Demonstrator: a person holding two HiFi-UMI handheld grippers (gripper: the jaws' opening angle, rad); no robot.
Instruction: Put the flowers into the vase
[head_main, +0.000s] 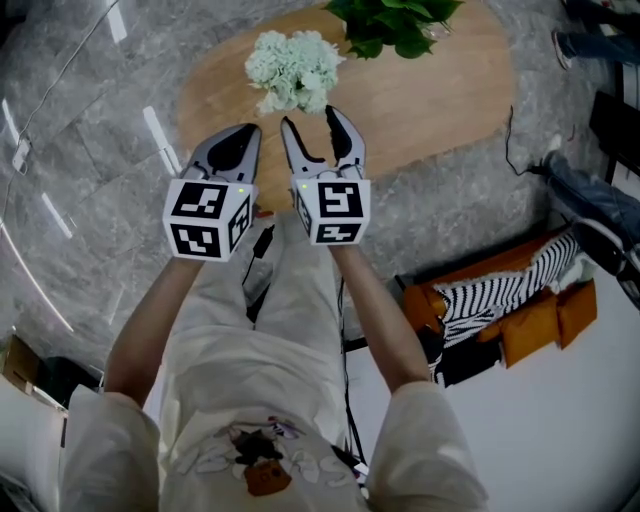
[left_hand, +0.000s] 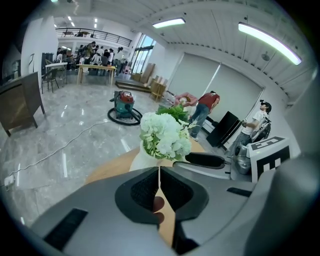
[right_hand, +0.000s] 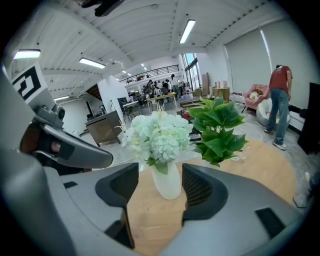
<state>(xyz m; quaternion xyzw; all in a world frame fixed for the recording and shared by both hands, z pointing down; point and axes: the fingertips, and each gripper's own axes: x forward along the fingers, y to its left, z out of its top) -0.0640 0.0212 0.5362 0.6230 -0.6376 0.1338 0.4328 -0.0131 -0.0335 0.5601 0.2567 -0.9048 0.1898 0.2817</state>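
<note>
**A:** What do we have at the tools?

**B:** We count two grippers, one in each of the person's hands, held side by side over the near edge of the table. The left gripper (head_main: 250, 135) (left_hand: 159, 175) has its jaws pressed together with nothing between them. The right gripper (head_main: 311, 118) (right_hand: 160, 170) has its jaws spread apart and grips nothing. Each carries one marker cube, so two cubes: the left one (head_main: 208, 218) and the right one (head_main: 335, 210).

**A:** And the flowers?

**B:** We see one bunch of white flowers (head_main: 293, 68) (left_hand: 165, 136) (right_hand: 159, 136), already standing upright in one white vase (right_hand: 167, 182) (left_hand: 145, 159). In the right gripper view the vase is framed between the open jaws but sits farther off on the wood, with no jaw touching it. From the head view, the right gripper's tips lie just beside the near side of the bunch, and the left gripper is a little to its left.

**A:** What else is on the table?

**B:** We see one leafy green plant (head_main: 395, 20) (right_hand: 217, 127), just behind the vase towards the far edge. Both stand on a single oval wooden table (head_main: 440, 100), which rests on a grey polished stone floor (head_main: 90, 150).
</note>
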